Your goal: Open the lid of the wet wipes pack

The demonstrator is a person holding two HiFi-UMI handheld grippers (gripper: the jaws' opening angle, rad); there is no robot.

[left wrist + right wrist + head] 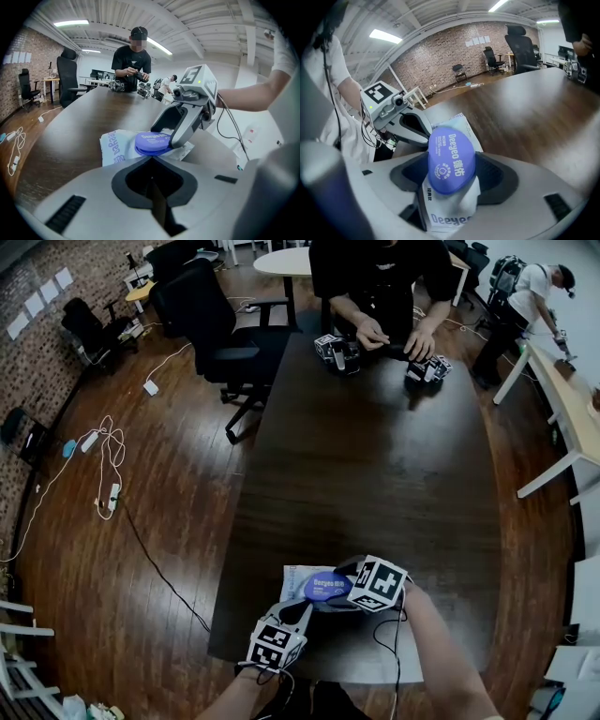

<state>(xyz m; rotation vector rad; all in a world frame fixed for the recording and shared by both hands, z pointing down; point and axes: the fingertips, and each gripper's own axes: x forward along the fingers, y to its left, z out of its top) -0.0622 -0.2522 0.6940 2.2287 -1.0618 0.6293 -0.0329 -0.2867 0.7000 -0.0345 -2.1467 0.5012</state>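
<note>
Wet wipes pack (298, 579) lies flat on the dark wooden table (375, 474), close to the near edge and in front of the person holding the grippers. Its blue oval lid (451, 159), printed "Deeyeo", sits on top of the white packet and looks to be down flat against it. The right gripper (452, 177) has the pack clamped between its two jaws. In the right gripper view the packet fills the gap, with a jaw pressed against each long side and the lid showing between them. The left gripper (151, 160) points at the pack from the near side. Its jaws are brought together along a thin seam with nothing between them, and their tip sits just at the near rim of the lid. Whether the tip touches the rim cannot be told. In the head view the two marker cubes stand side by side, the right one above the pack and the left one nearer the table's edge. At the far end of the table a person in a black shirt (380, 282) handles another pair of grippers (339, 352). A black office chair (211, 324) stands on the wooden floor just beside the table's far left corner.
</note>
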